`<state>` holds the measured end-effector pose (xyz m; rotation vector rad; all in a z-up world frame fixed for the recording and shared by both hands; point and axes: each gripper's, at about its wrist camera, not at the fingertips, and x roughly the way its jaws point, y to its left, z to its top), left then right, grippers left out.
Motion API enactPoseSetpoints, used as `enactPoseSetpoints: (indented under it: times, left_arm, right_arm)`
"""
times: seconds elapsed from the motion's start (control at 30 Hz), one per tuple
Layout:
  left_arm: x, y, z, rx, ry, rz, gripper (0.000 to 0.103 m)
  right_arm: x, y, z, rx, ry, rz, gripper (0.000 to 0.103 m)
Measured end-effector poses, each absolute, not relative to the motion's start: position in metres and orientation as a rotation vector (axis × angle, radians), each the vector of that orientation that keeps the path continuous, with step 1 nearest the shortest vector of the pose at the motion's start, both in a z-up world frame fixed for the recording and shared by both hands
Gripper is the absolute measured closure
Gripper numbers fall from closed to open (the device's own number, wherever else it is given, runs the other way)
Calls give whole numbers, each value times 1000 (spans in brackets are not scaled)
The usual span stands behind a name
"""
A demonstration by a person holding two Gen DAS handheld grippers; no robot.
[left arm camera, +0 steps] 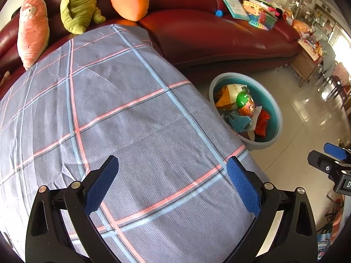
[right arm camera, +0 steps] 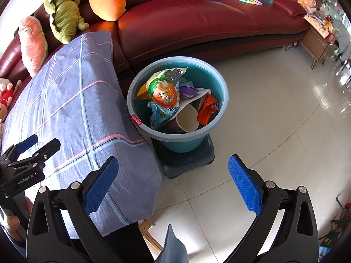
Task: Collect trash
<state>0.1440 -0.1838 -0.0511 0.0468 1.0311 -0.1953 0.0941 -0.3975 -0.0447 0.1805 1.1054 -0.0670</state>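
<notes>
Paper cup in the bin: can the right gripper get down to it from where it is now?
Probably yes. The right gripper is open and empty, the paper cup lies exposed at the near side of the bin, and only bare floor lies between.

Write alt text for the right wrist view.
The open, empty right gripper hovers over a tiled floor, facing a blue bucket full of wrappers and a paper cup. A plaid-covered table and red sofa flank it.

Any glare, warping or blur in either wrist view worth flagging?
Left wrist: fisheye bows the grey plaid cloth into a dome; window glare whitens the glossy floor tiles. Right wrist: sharp on the teal plastic bucket; sheen on the red leather sofa.
</notes>
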Motion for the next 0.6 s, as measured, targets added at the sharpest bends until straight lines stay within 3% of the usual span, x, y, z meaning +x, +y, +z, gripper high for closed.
enactPoseSetpoints:
  times: [0.6]
  left_arm:
    - [150, -182, -54, 44, 1030, -186, 4]
  right_arm:
    - [104, -396, -47, 166, 1124, -78, 7]
